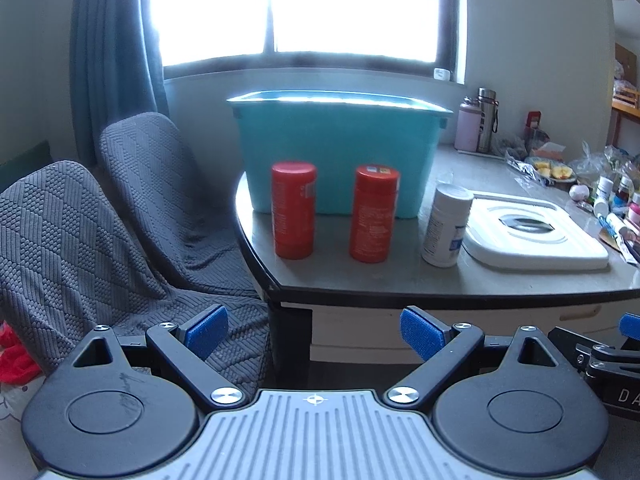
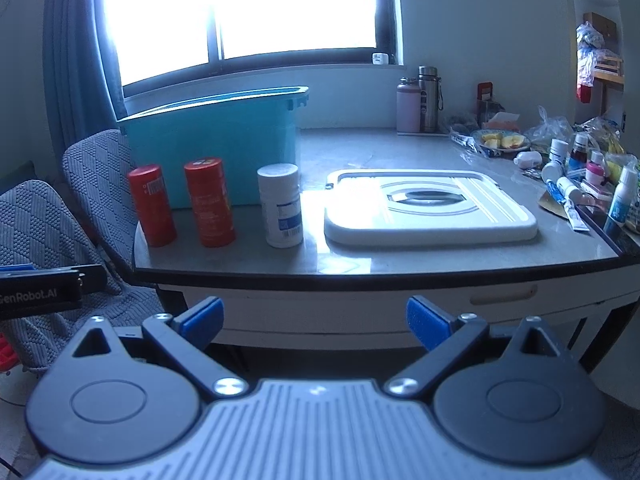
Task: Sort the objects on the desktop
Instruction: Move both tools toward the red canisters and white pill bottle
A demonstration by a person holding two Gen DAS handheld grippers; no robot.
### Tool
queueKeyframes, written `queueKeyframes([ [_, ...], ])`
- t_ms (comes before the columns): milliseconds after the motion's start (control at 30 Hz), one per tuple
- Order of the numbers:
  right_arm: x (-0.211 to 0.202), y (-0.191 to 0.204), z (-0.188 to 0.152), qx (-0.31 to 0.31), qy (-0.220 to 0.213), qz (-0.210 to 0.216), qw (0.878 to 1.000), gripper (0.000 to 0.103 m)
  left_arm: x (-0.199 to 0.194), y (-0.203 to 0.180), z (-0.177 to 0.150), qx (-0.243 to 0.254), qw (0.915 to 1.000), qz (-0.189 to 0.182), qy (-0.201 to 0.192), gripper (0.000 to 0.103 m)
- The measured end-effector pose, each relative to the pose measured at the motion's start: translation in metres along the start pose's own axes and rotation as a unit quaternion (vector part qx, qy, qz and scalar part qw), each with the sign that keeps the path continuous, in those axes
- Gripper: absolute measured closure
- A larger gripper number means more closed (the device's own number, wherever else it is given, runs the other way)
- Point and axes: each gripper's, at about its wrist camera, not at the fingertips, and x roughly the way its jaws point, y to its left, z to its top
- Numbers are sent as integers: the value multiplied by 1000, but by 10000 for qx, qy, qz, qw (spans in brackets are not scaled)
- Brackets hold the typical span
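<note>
Bottles: Two red bottles (image 1: 293,210) (image 1: 374,213) and a white bottle (image 1: 446,225) stood upright in a row near the table's front edge, apart from one another, which we judged left each room to be gripped alone.
Bin: The teal bin (image 1: 340,152) sat open-topped just behind the red pair, likely where we would sort them.
Lid: A white lid (image 1: 532,236) lay flat beside the white bottle, apparently off the bin.
Table: The grey table (image 2: 400,256) carried loose clutter at its far right, well apart from the row.
Left gripper: Our left gripper (image 1: 314,330) hung short of the table edge, jaws wide and empty.
Right gripper: Our right gripper (image 2: 314,320) was likewise spread wide, holding nothing, facing the lid.
Stage: We judged sorting not yet begun.
</note>
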Motion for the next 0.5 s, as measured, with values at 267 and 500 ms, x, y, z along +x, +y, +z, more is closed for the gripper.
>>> queueKeyframes([
  [267, 10, 16, 6, -25, -80, 26, 10000, 5, 5, 16, 2, 28, 10000, 50, -25, 8],
  [500, 28, 24, 9, -78, -219, 56, 9997, 5, 25, 25, 5, -40, 9999, 123, -106, 8],
])
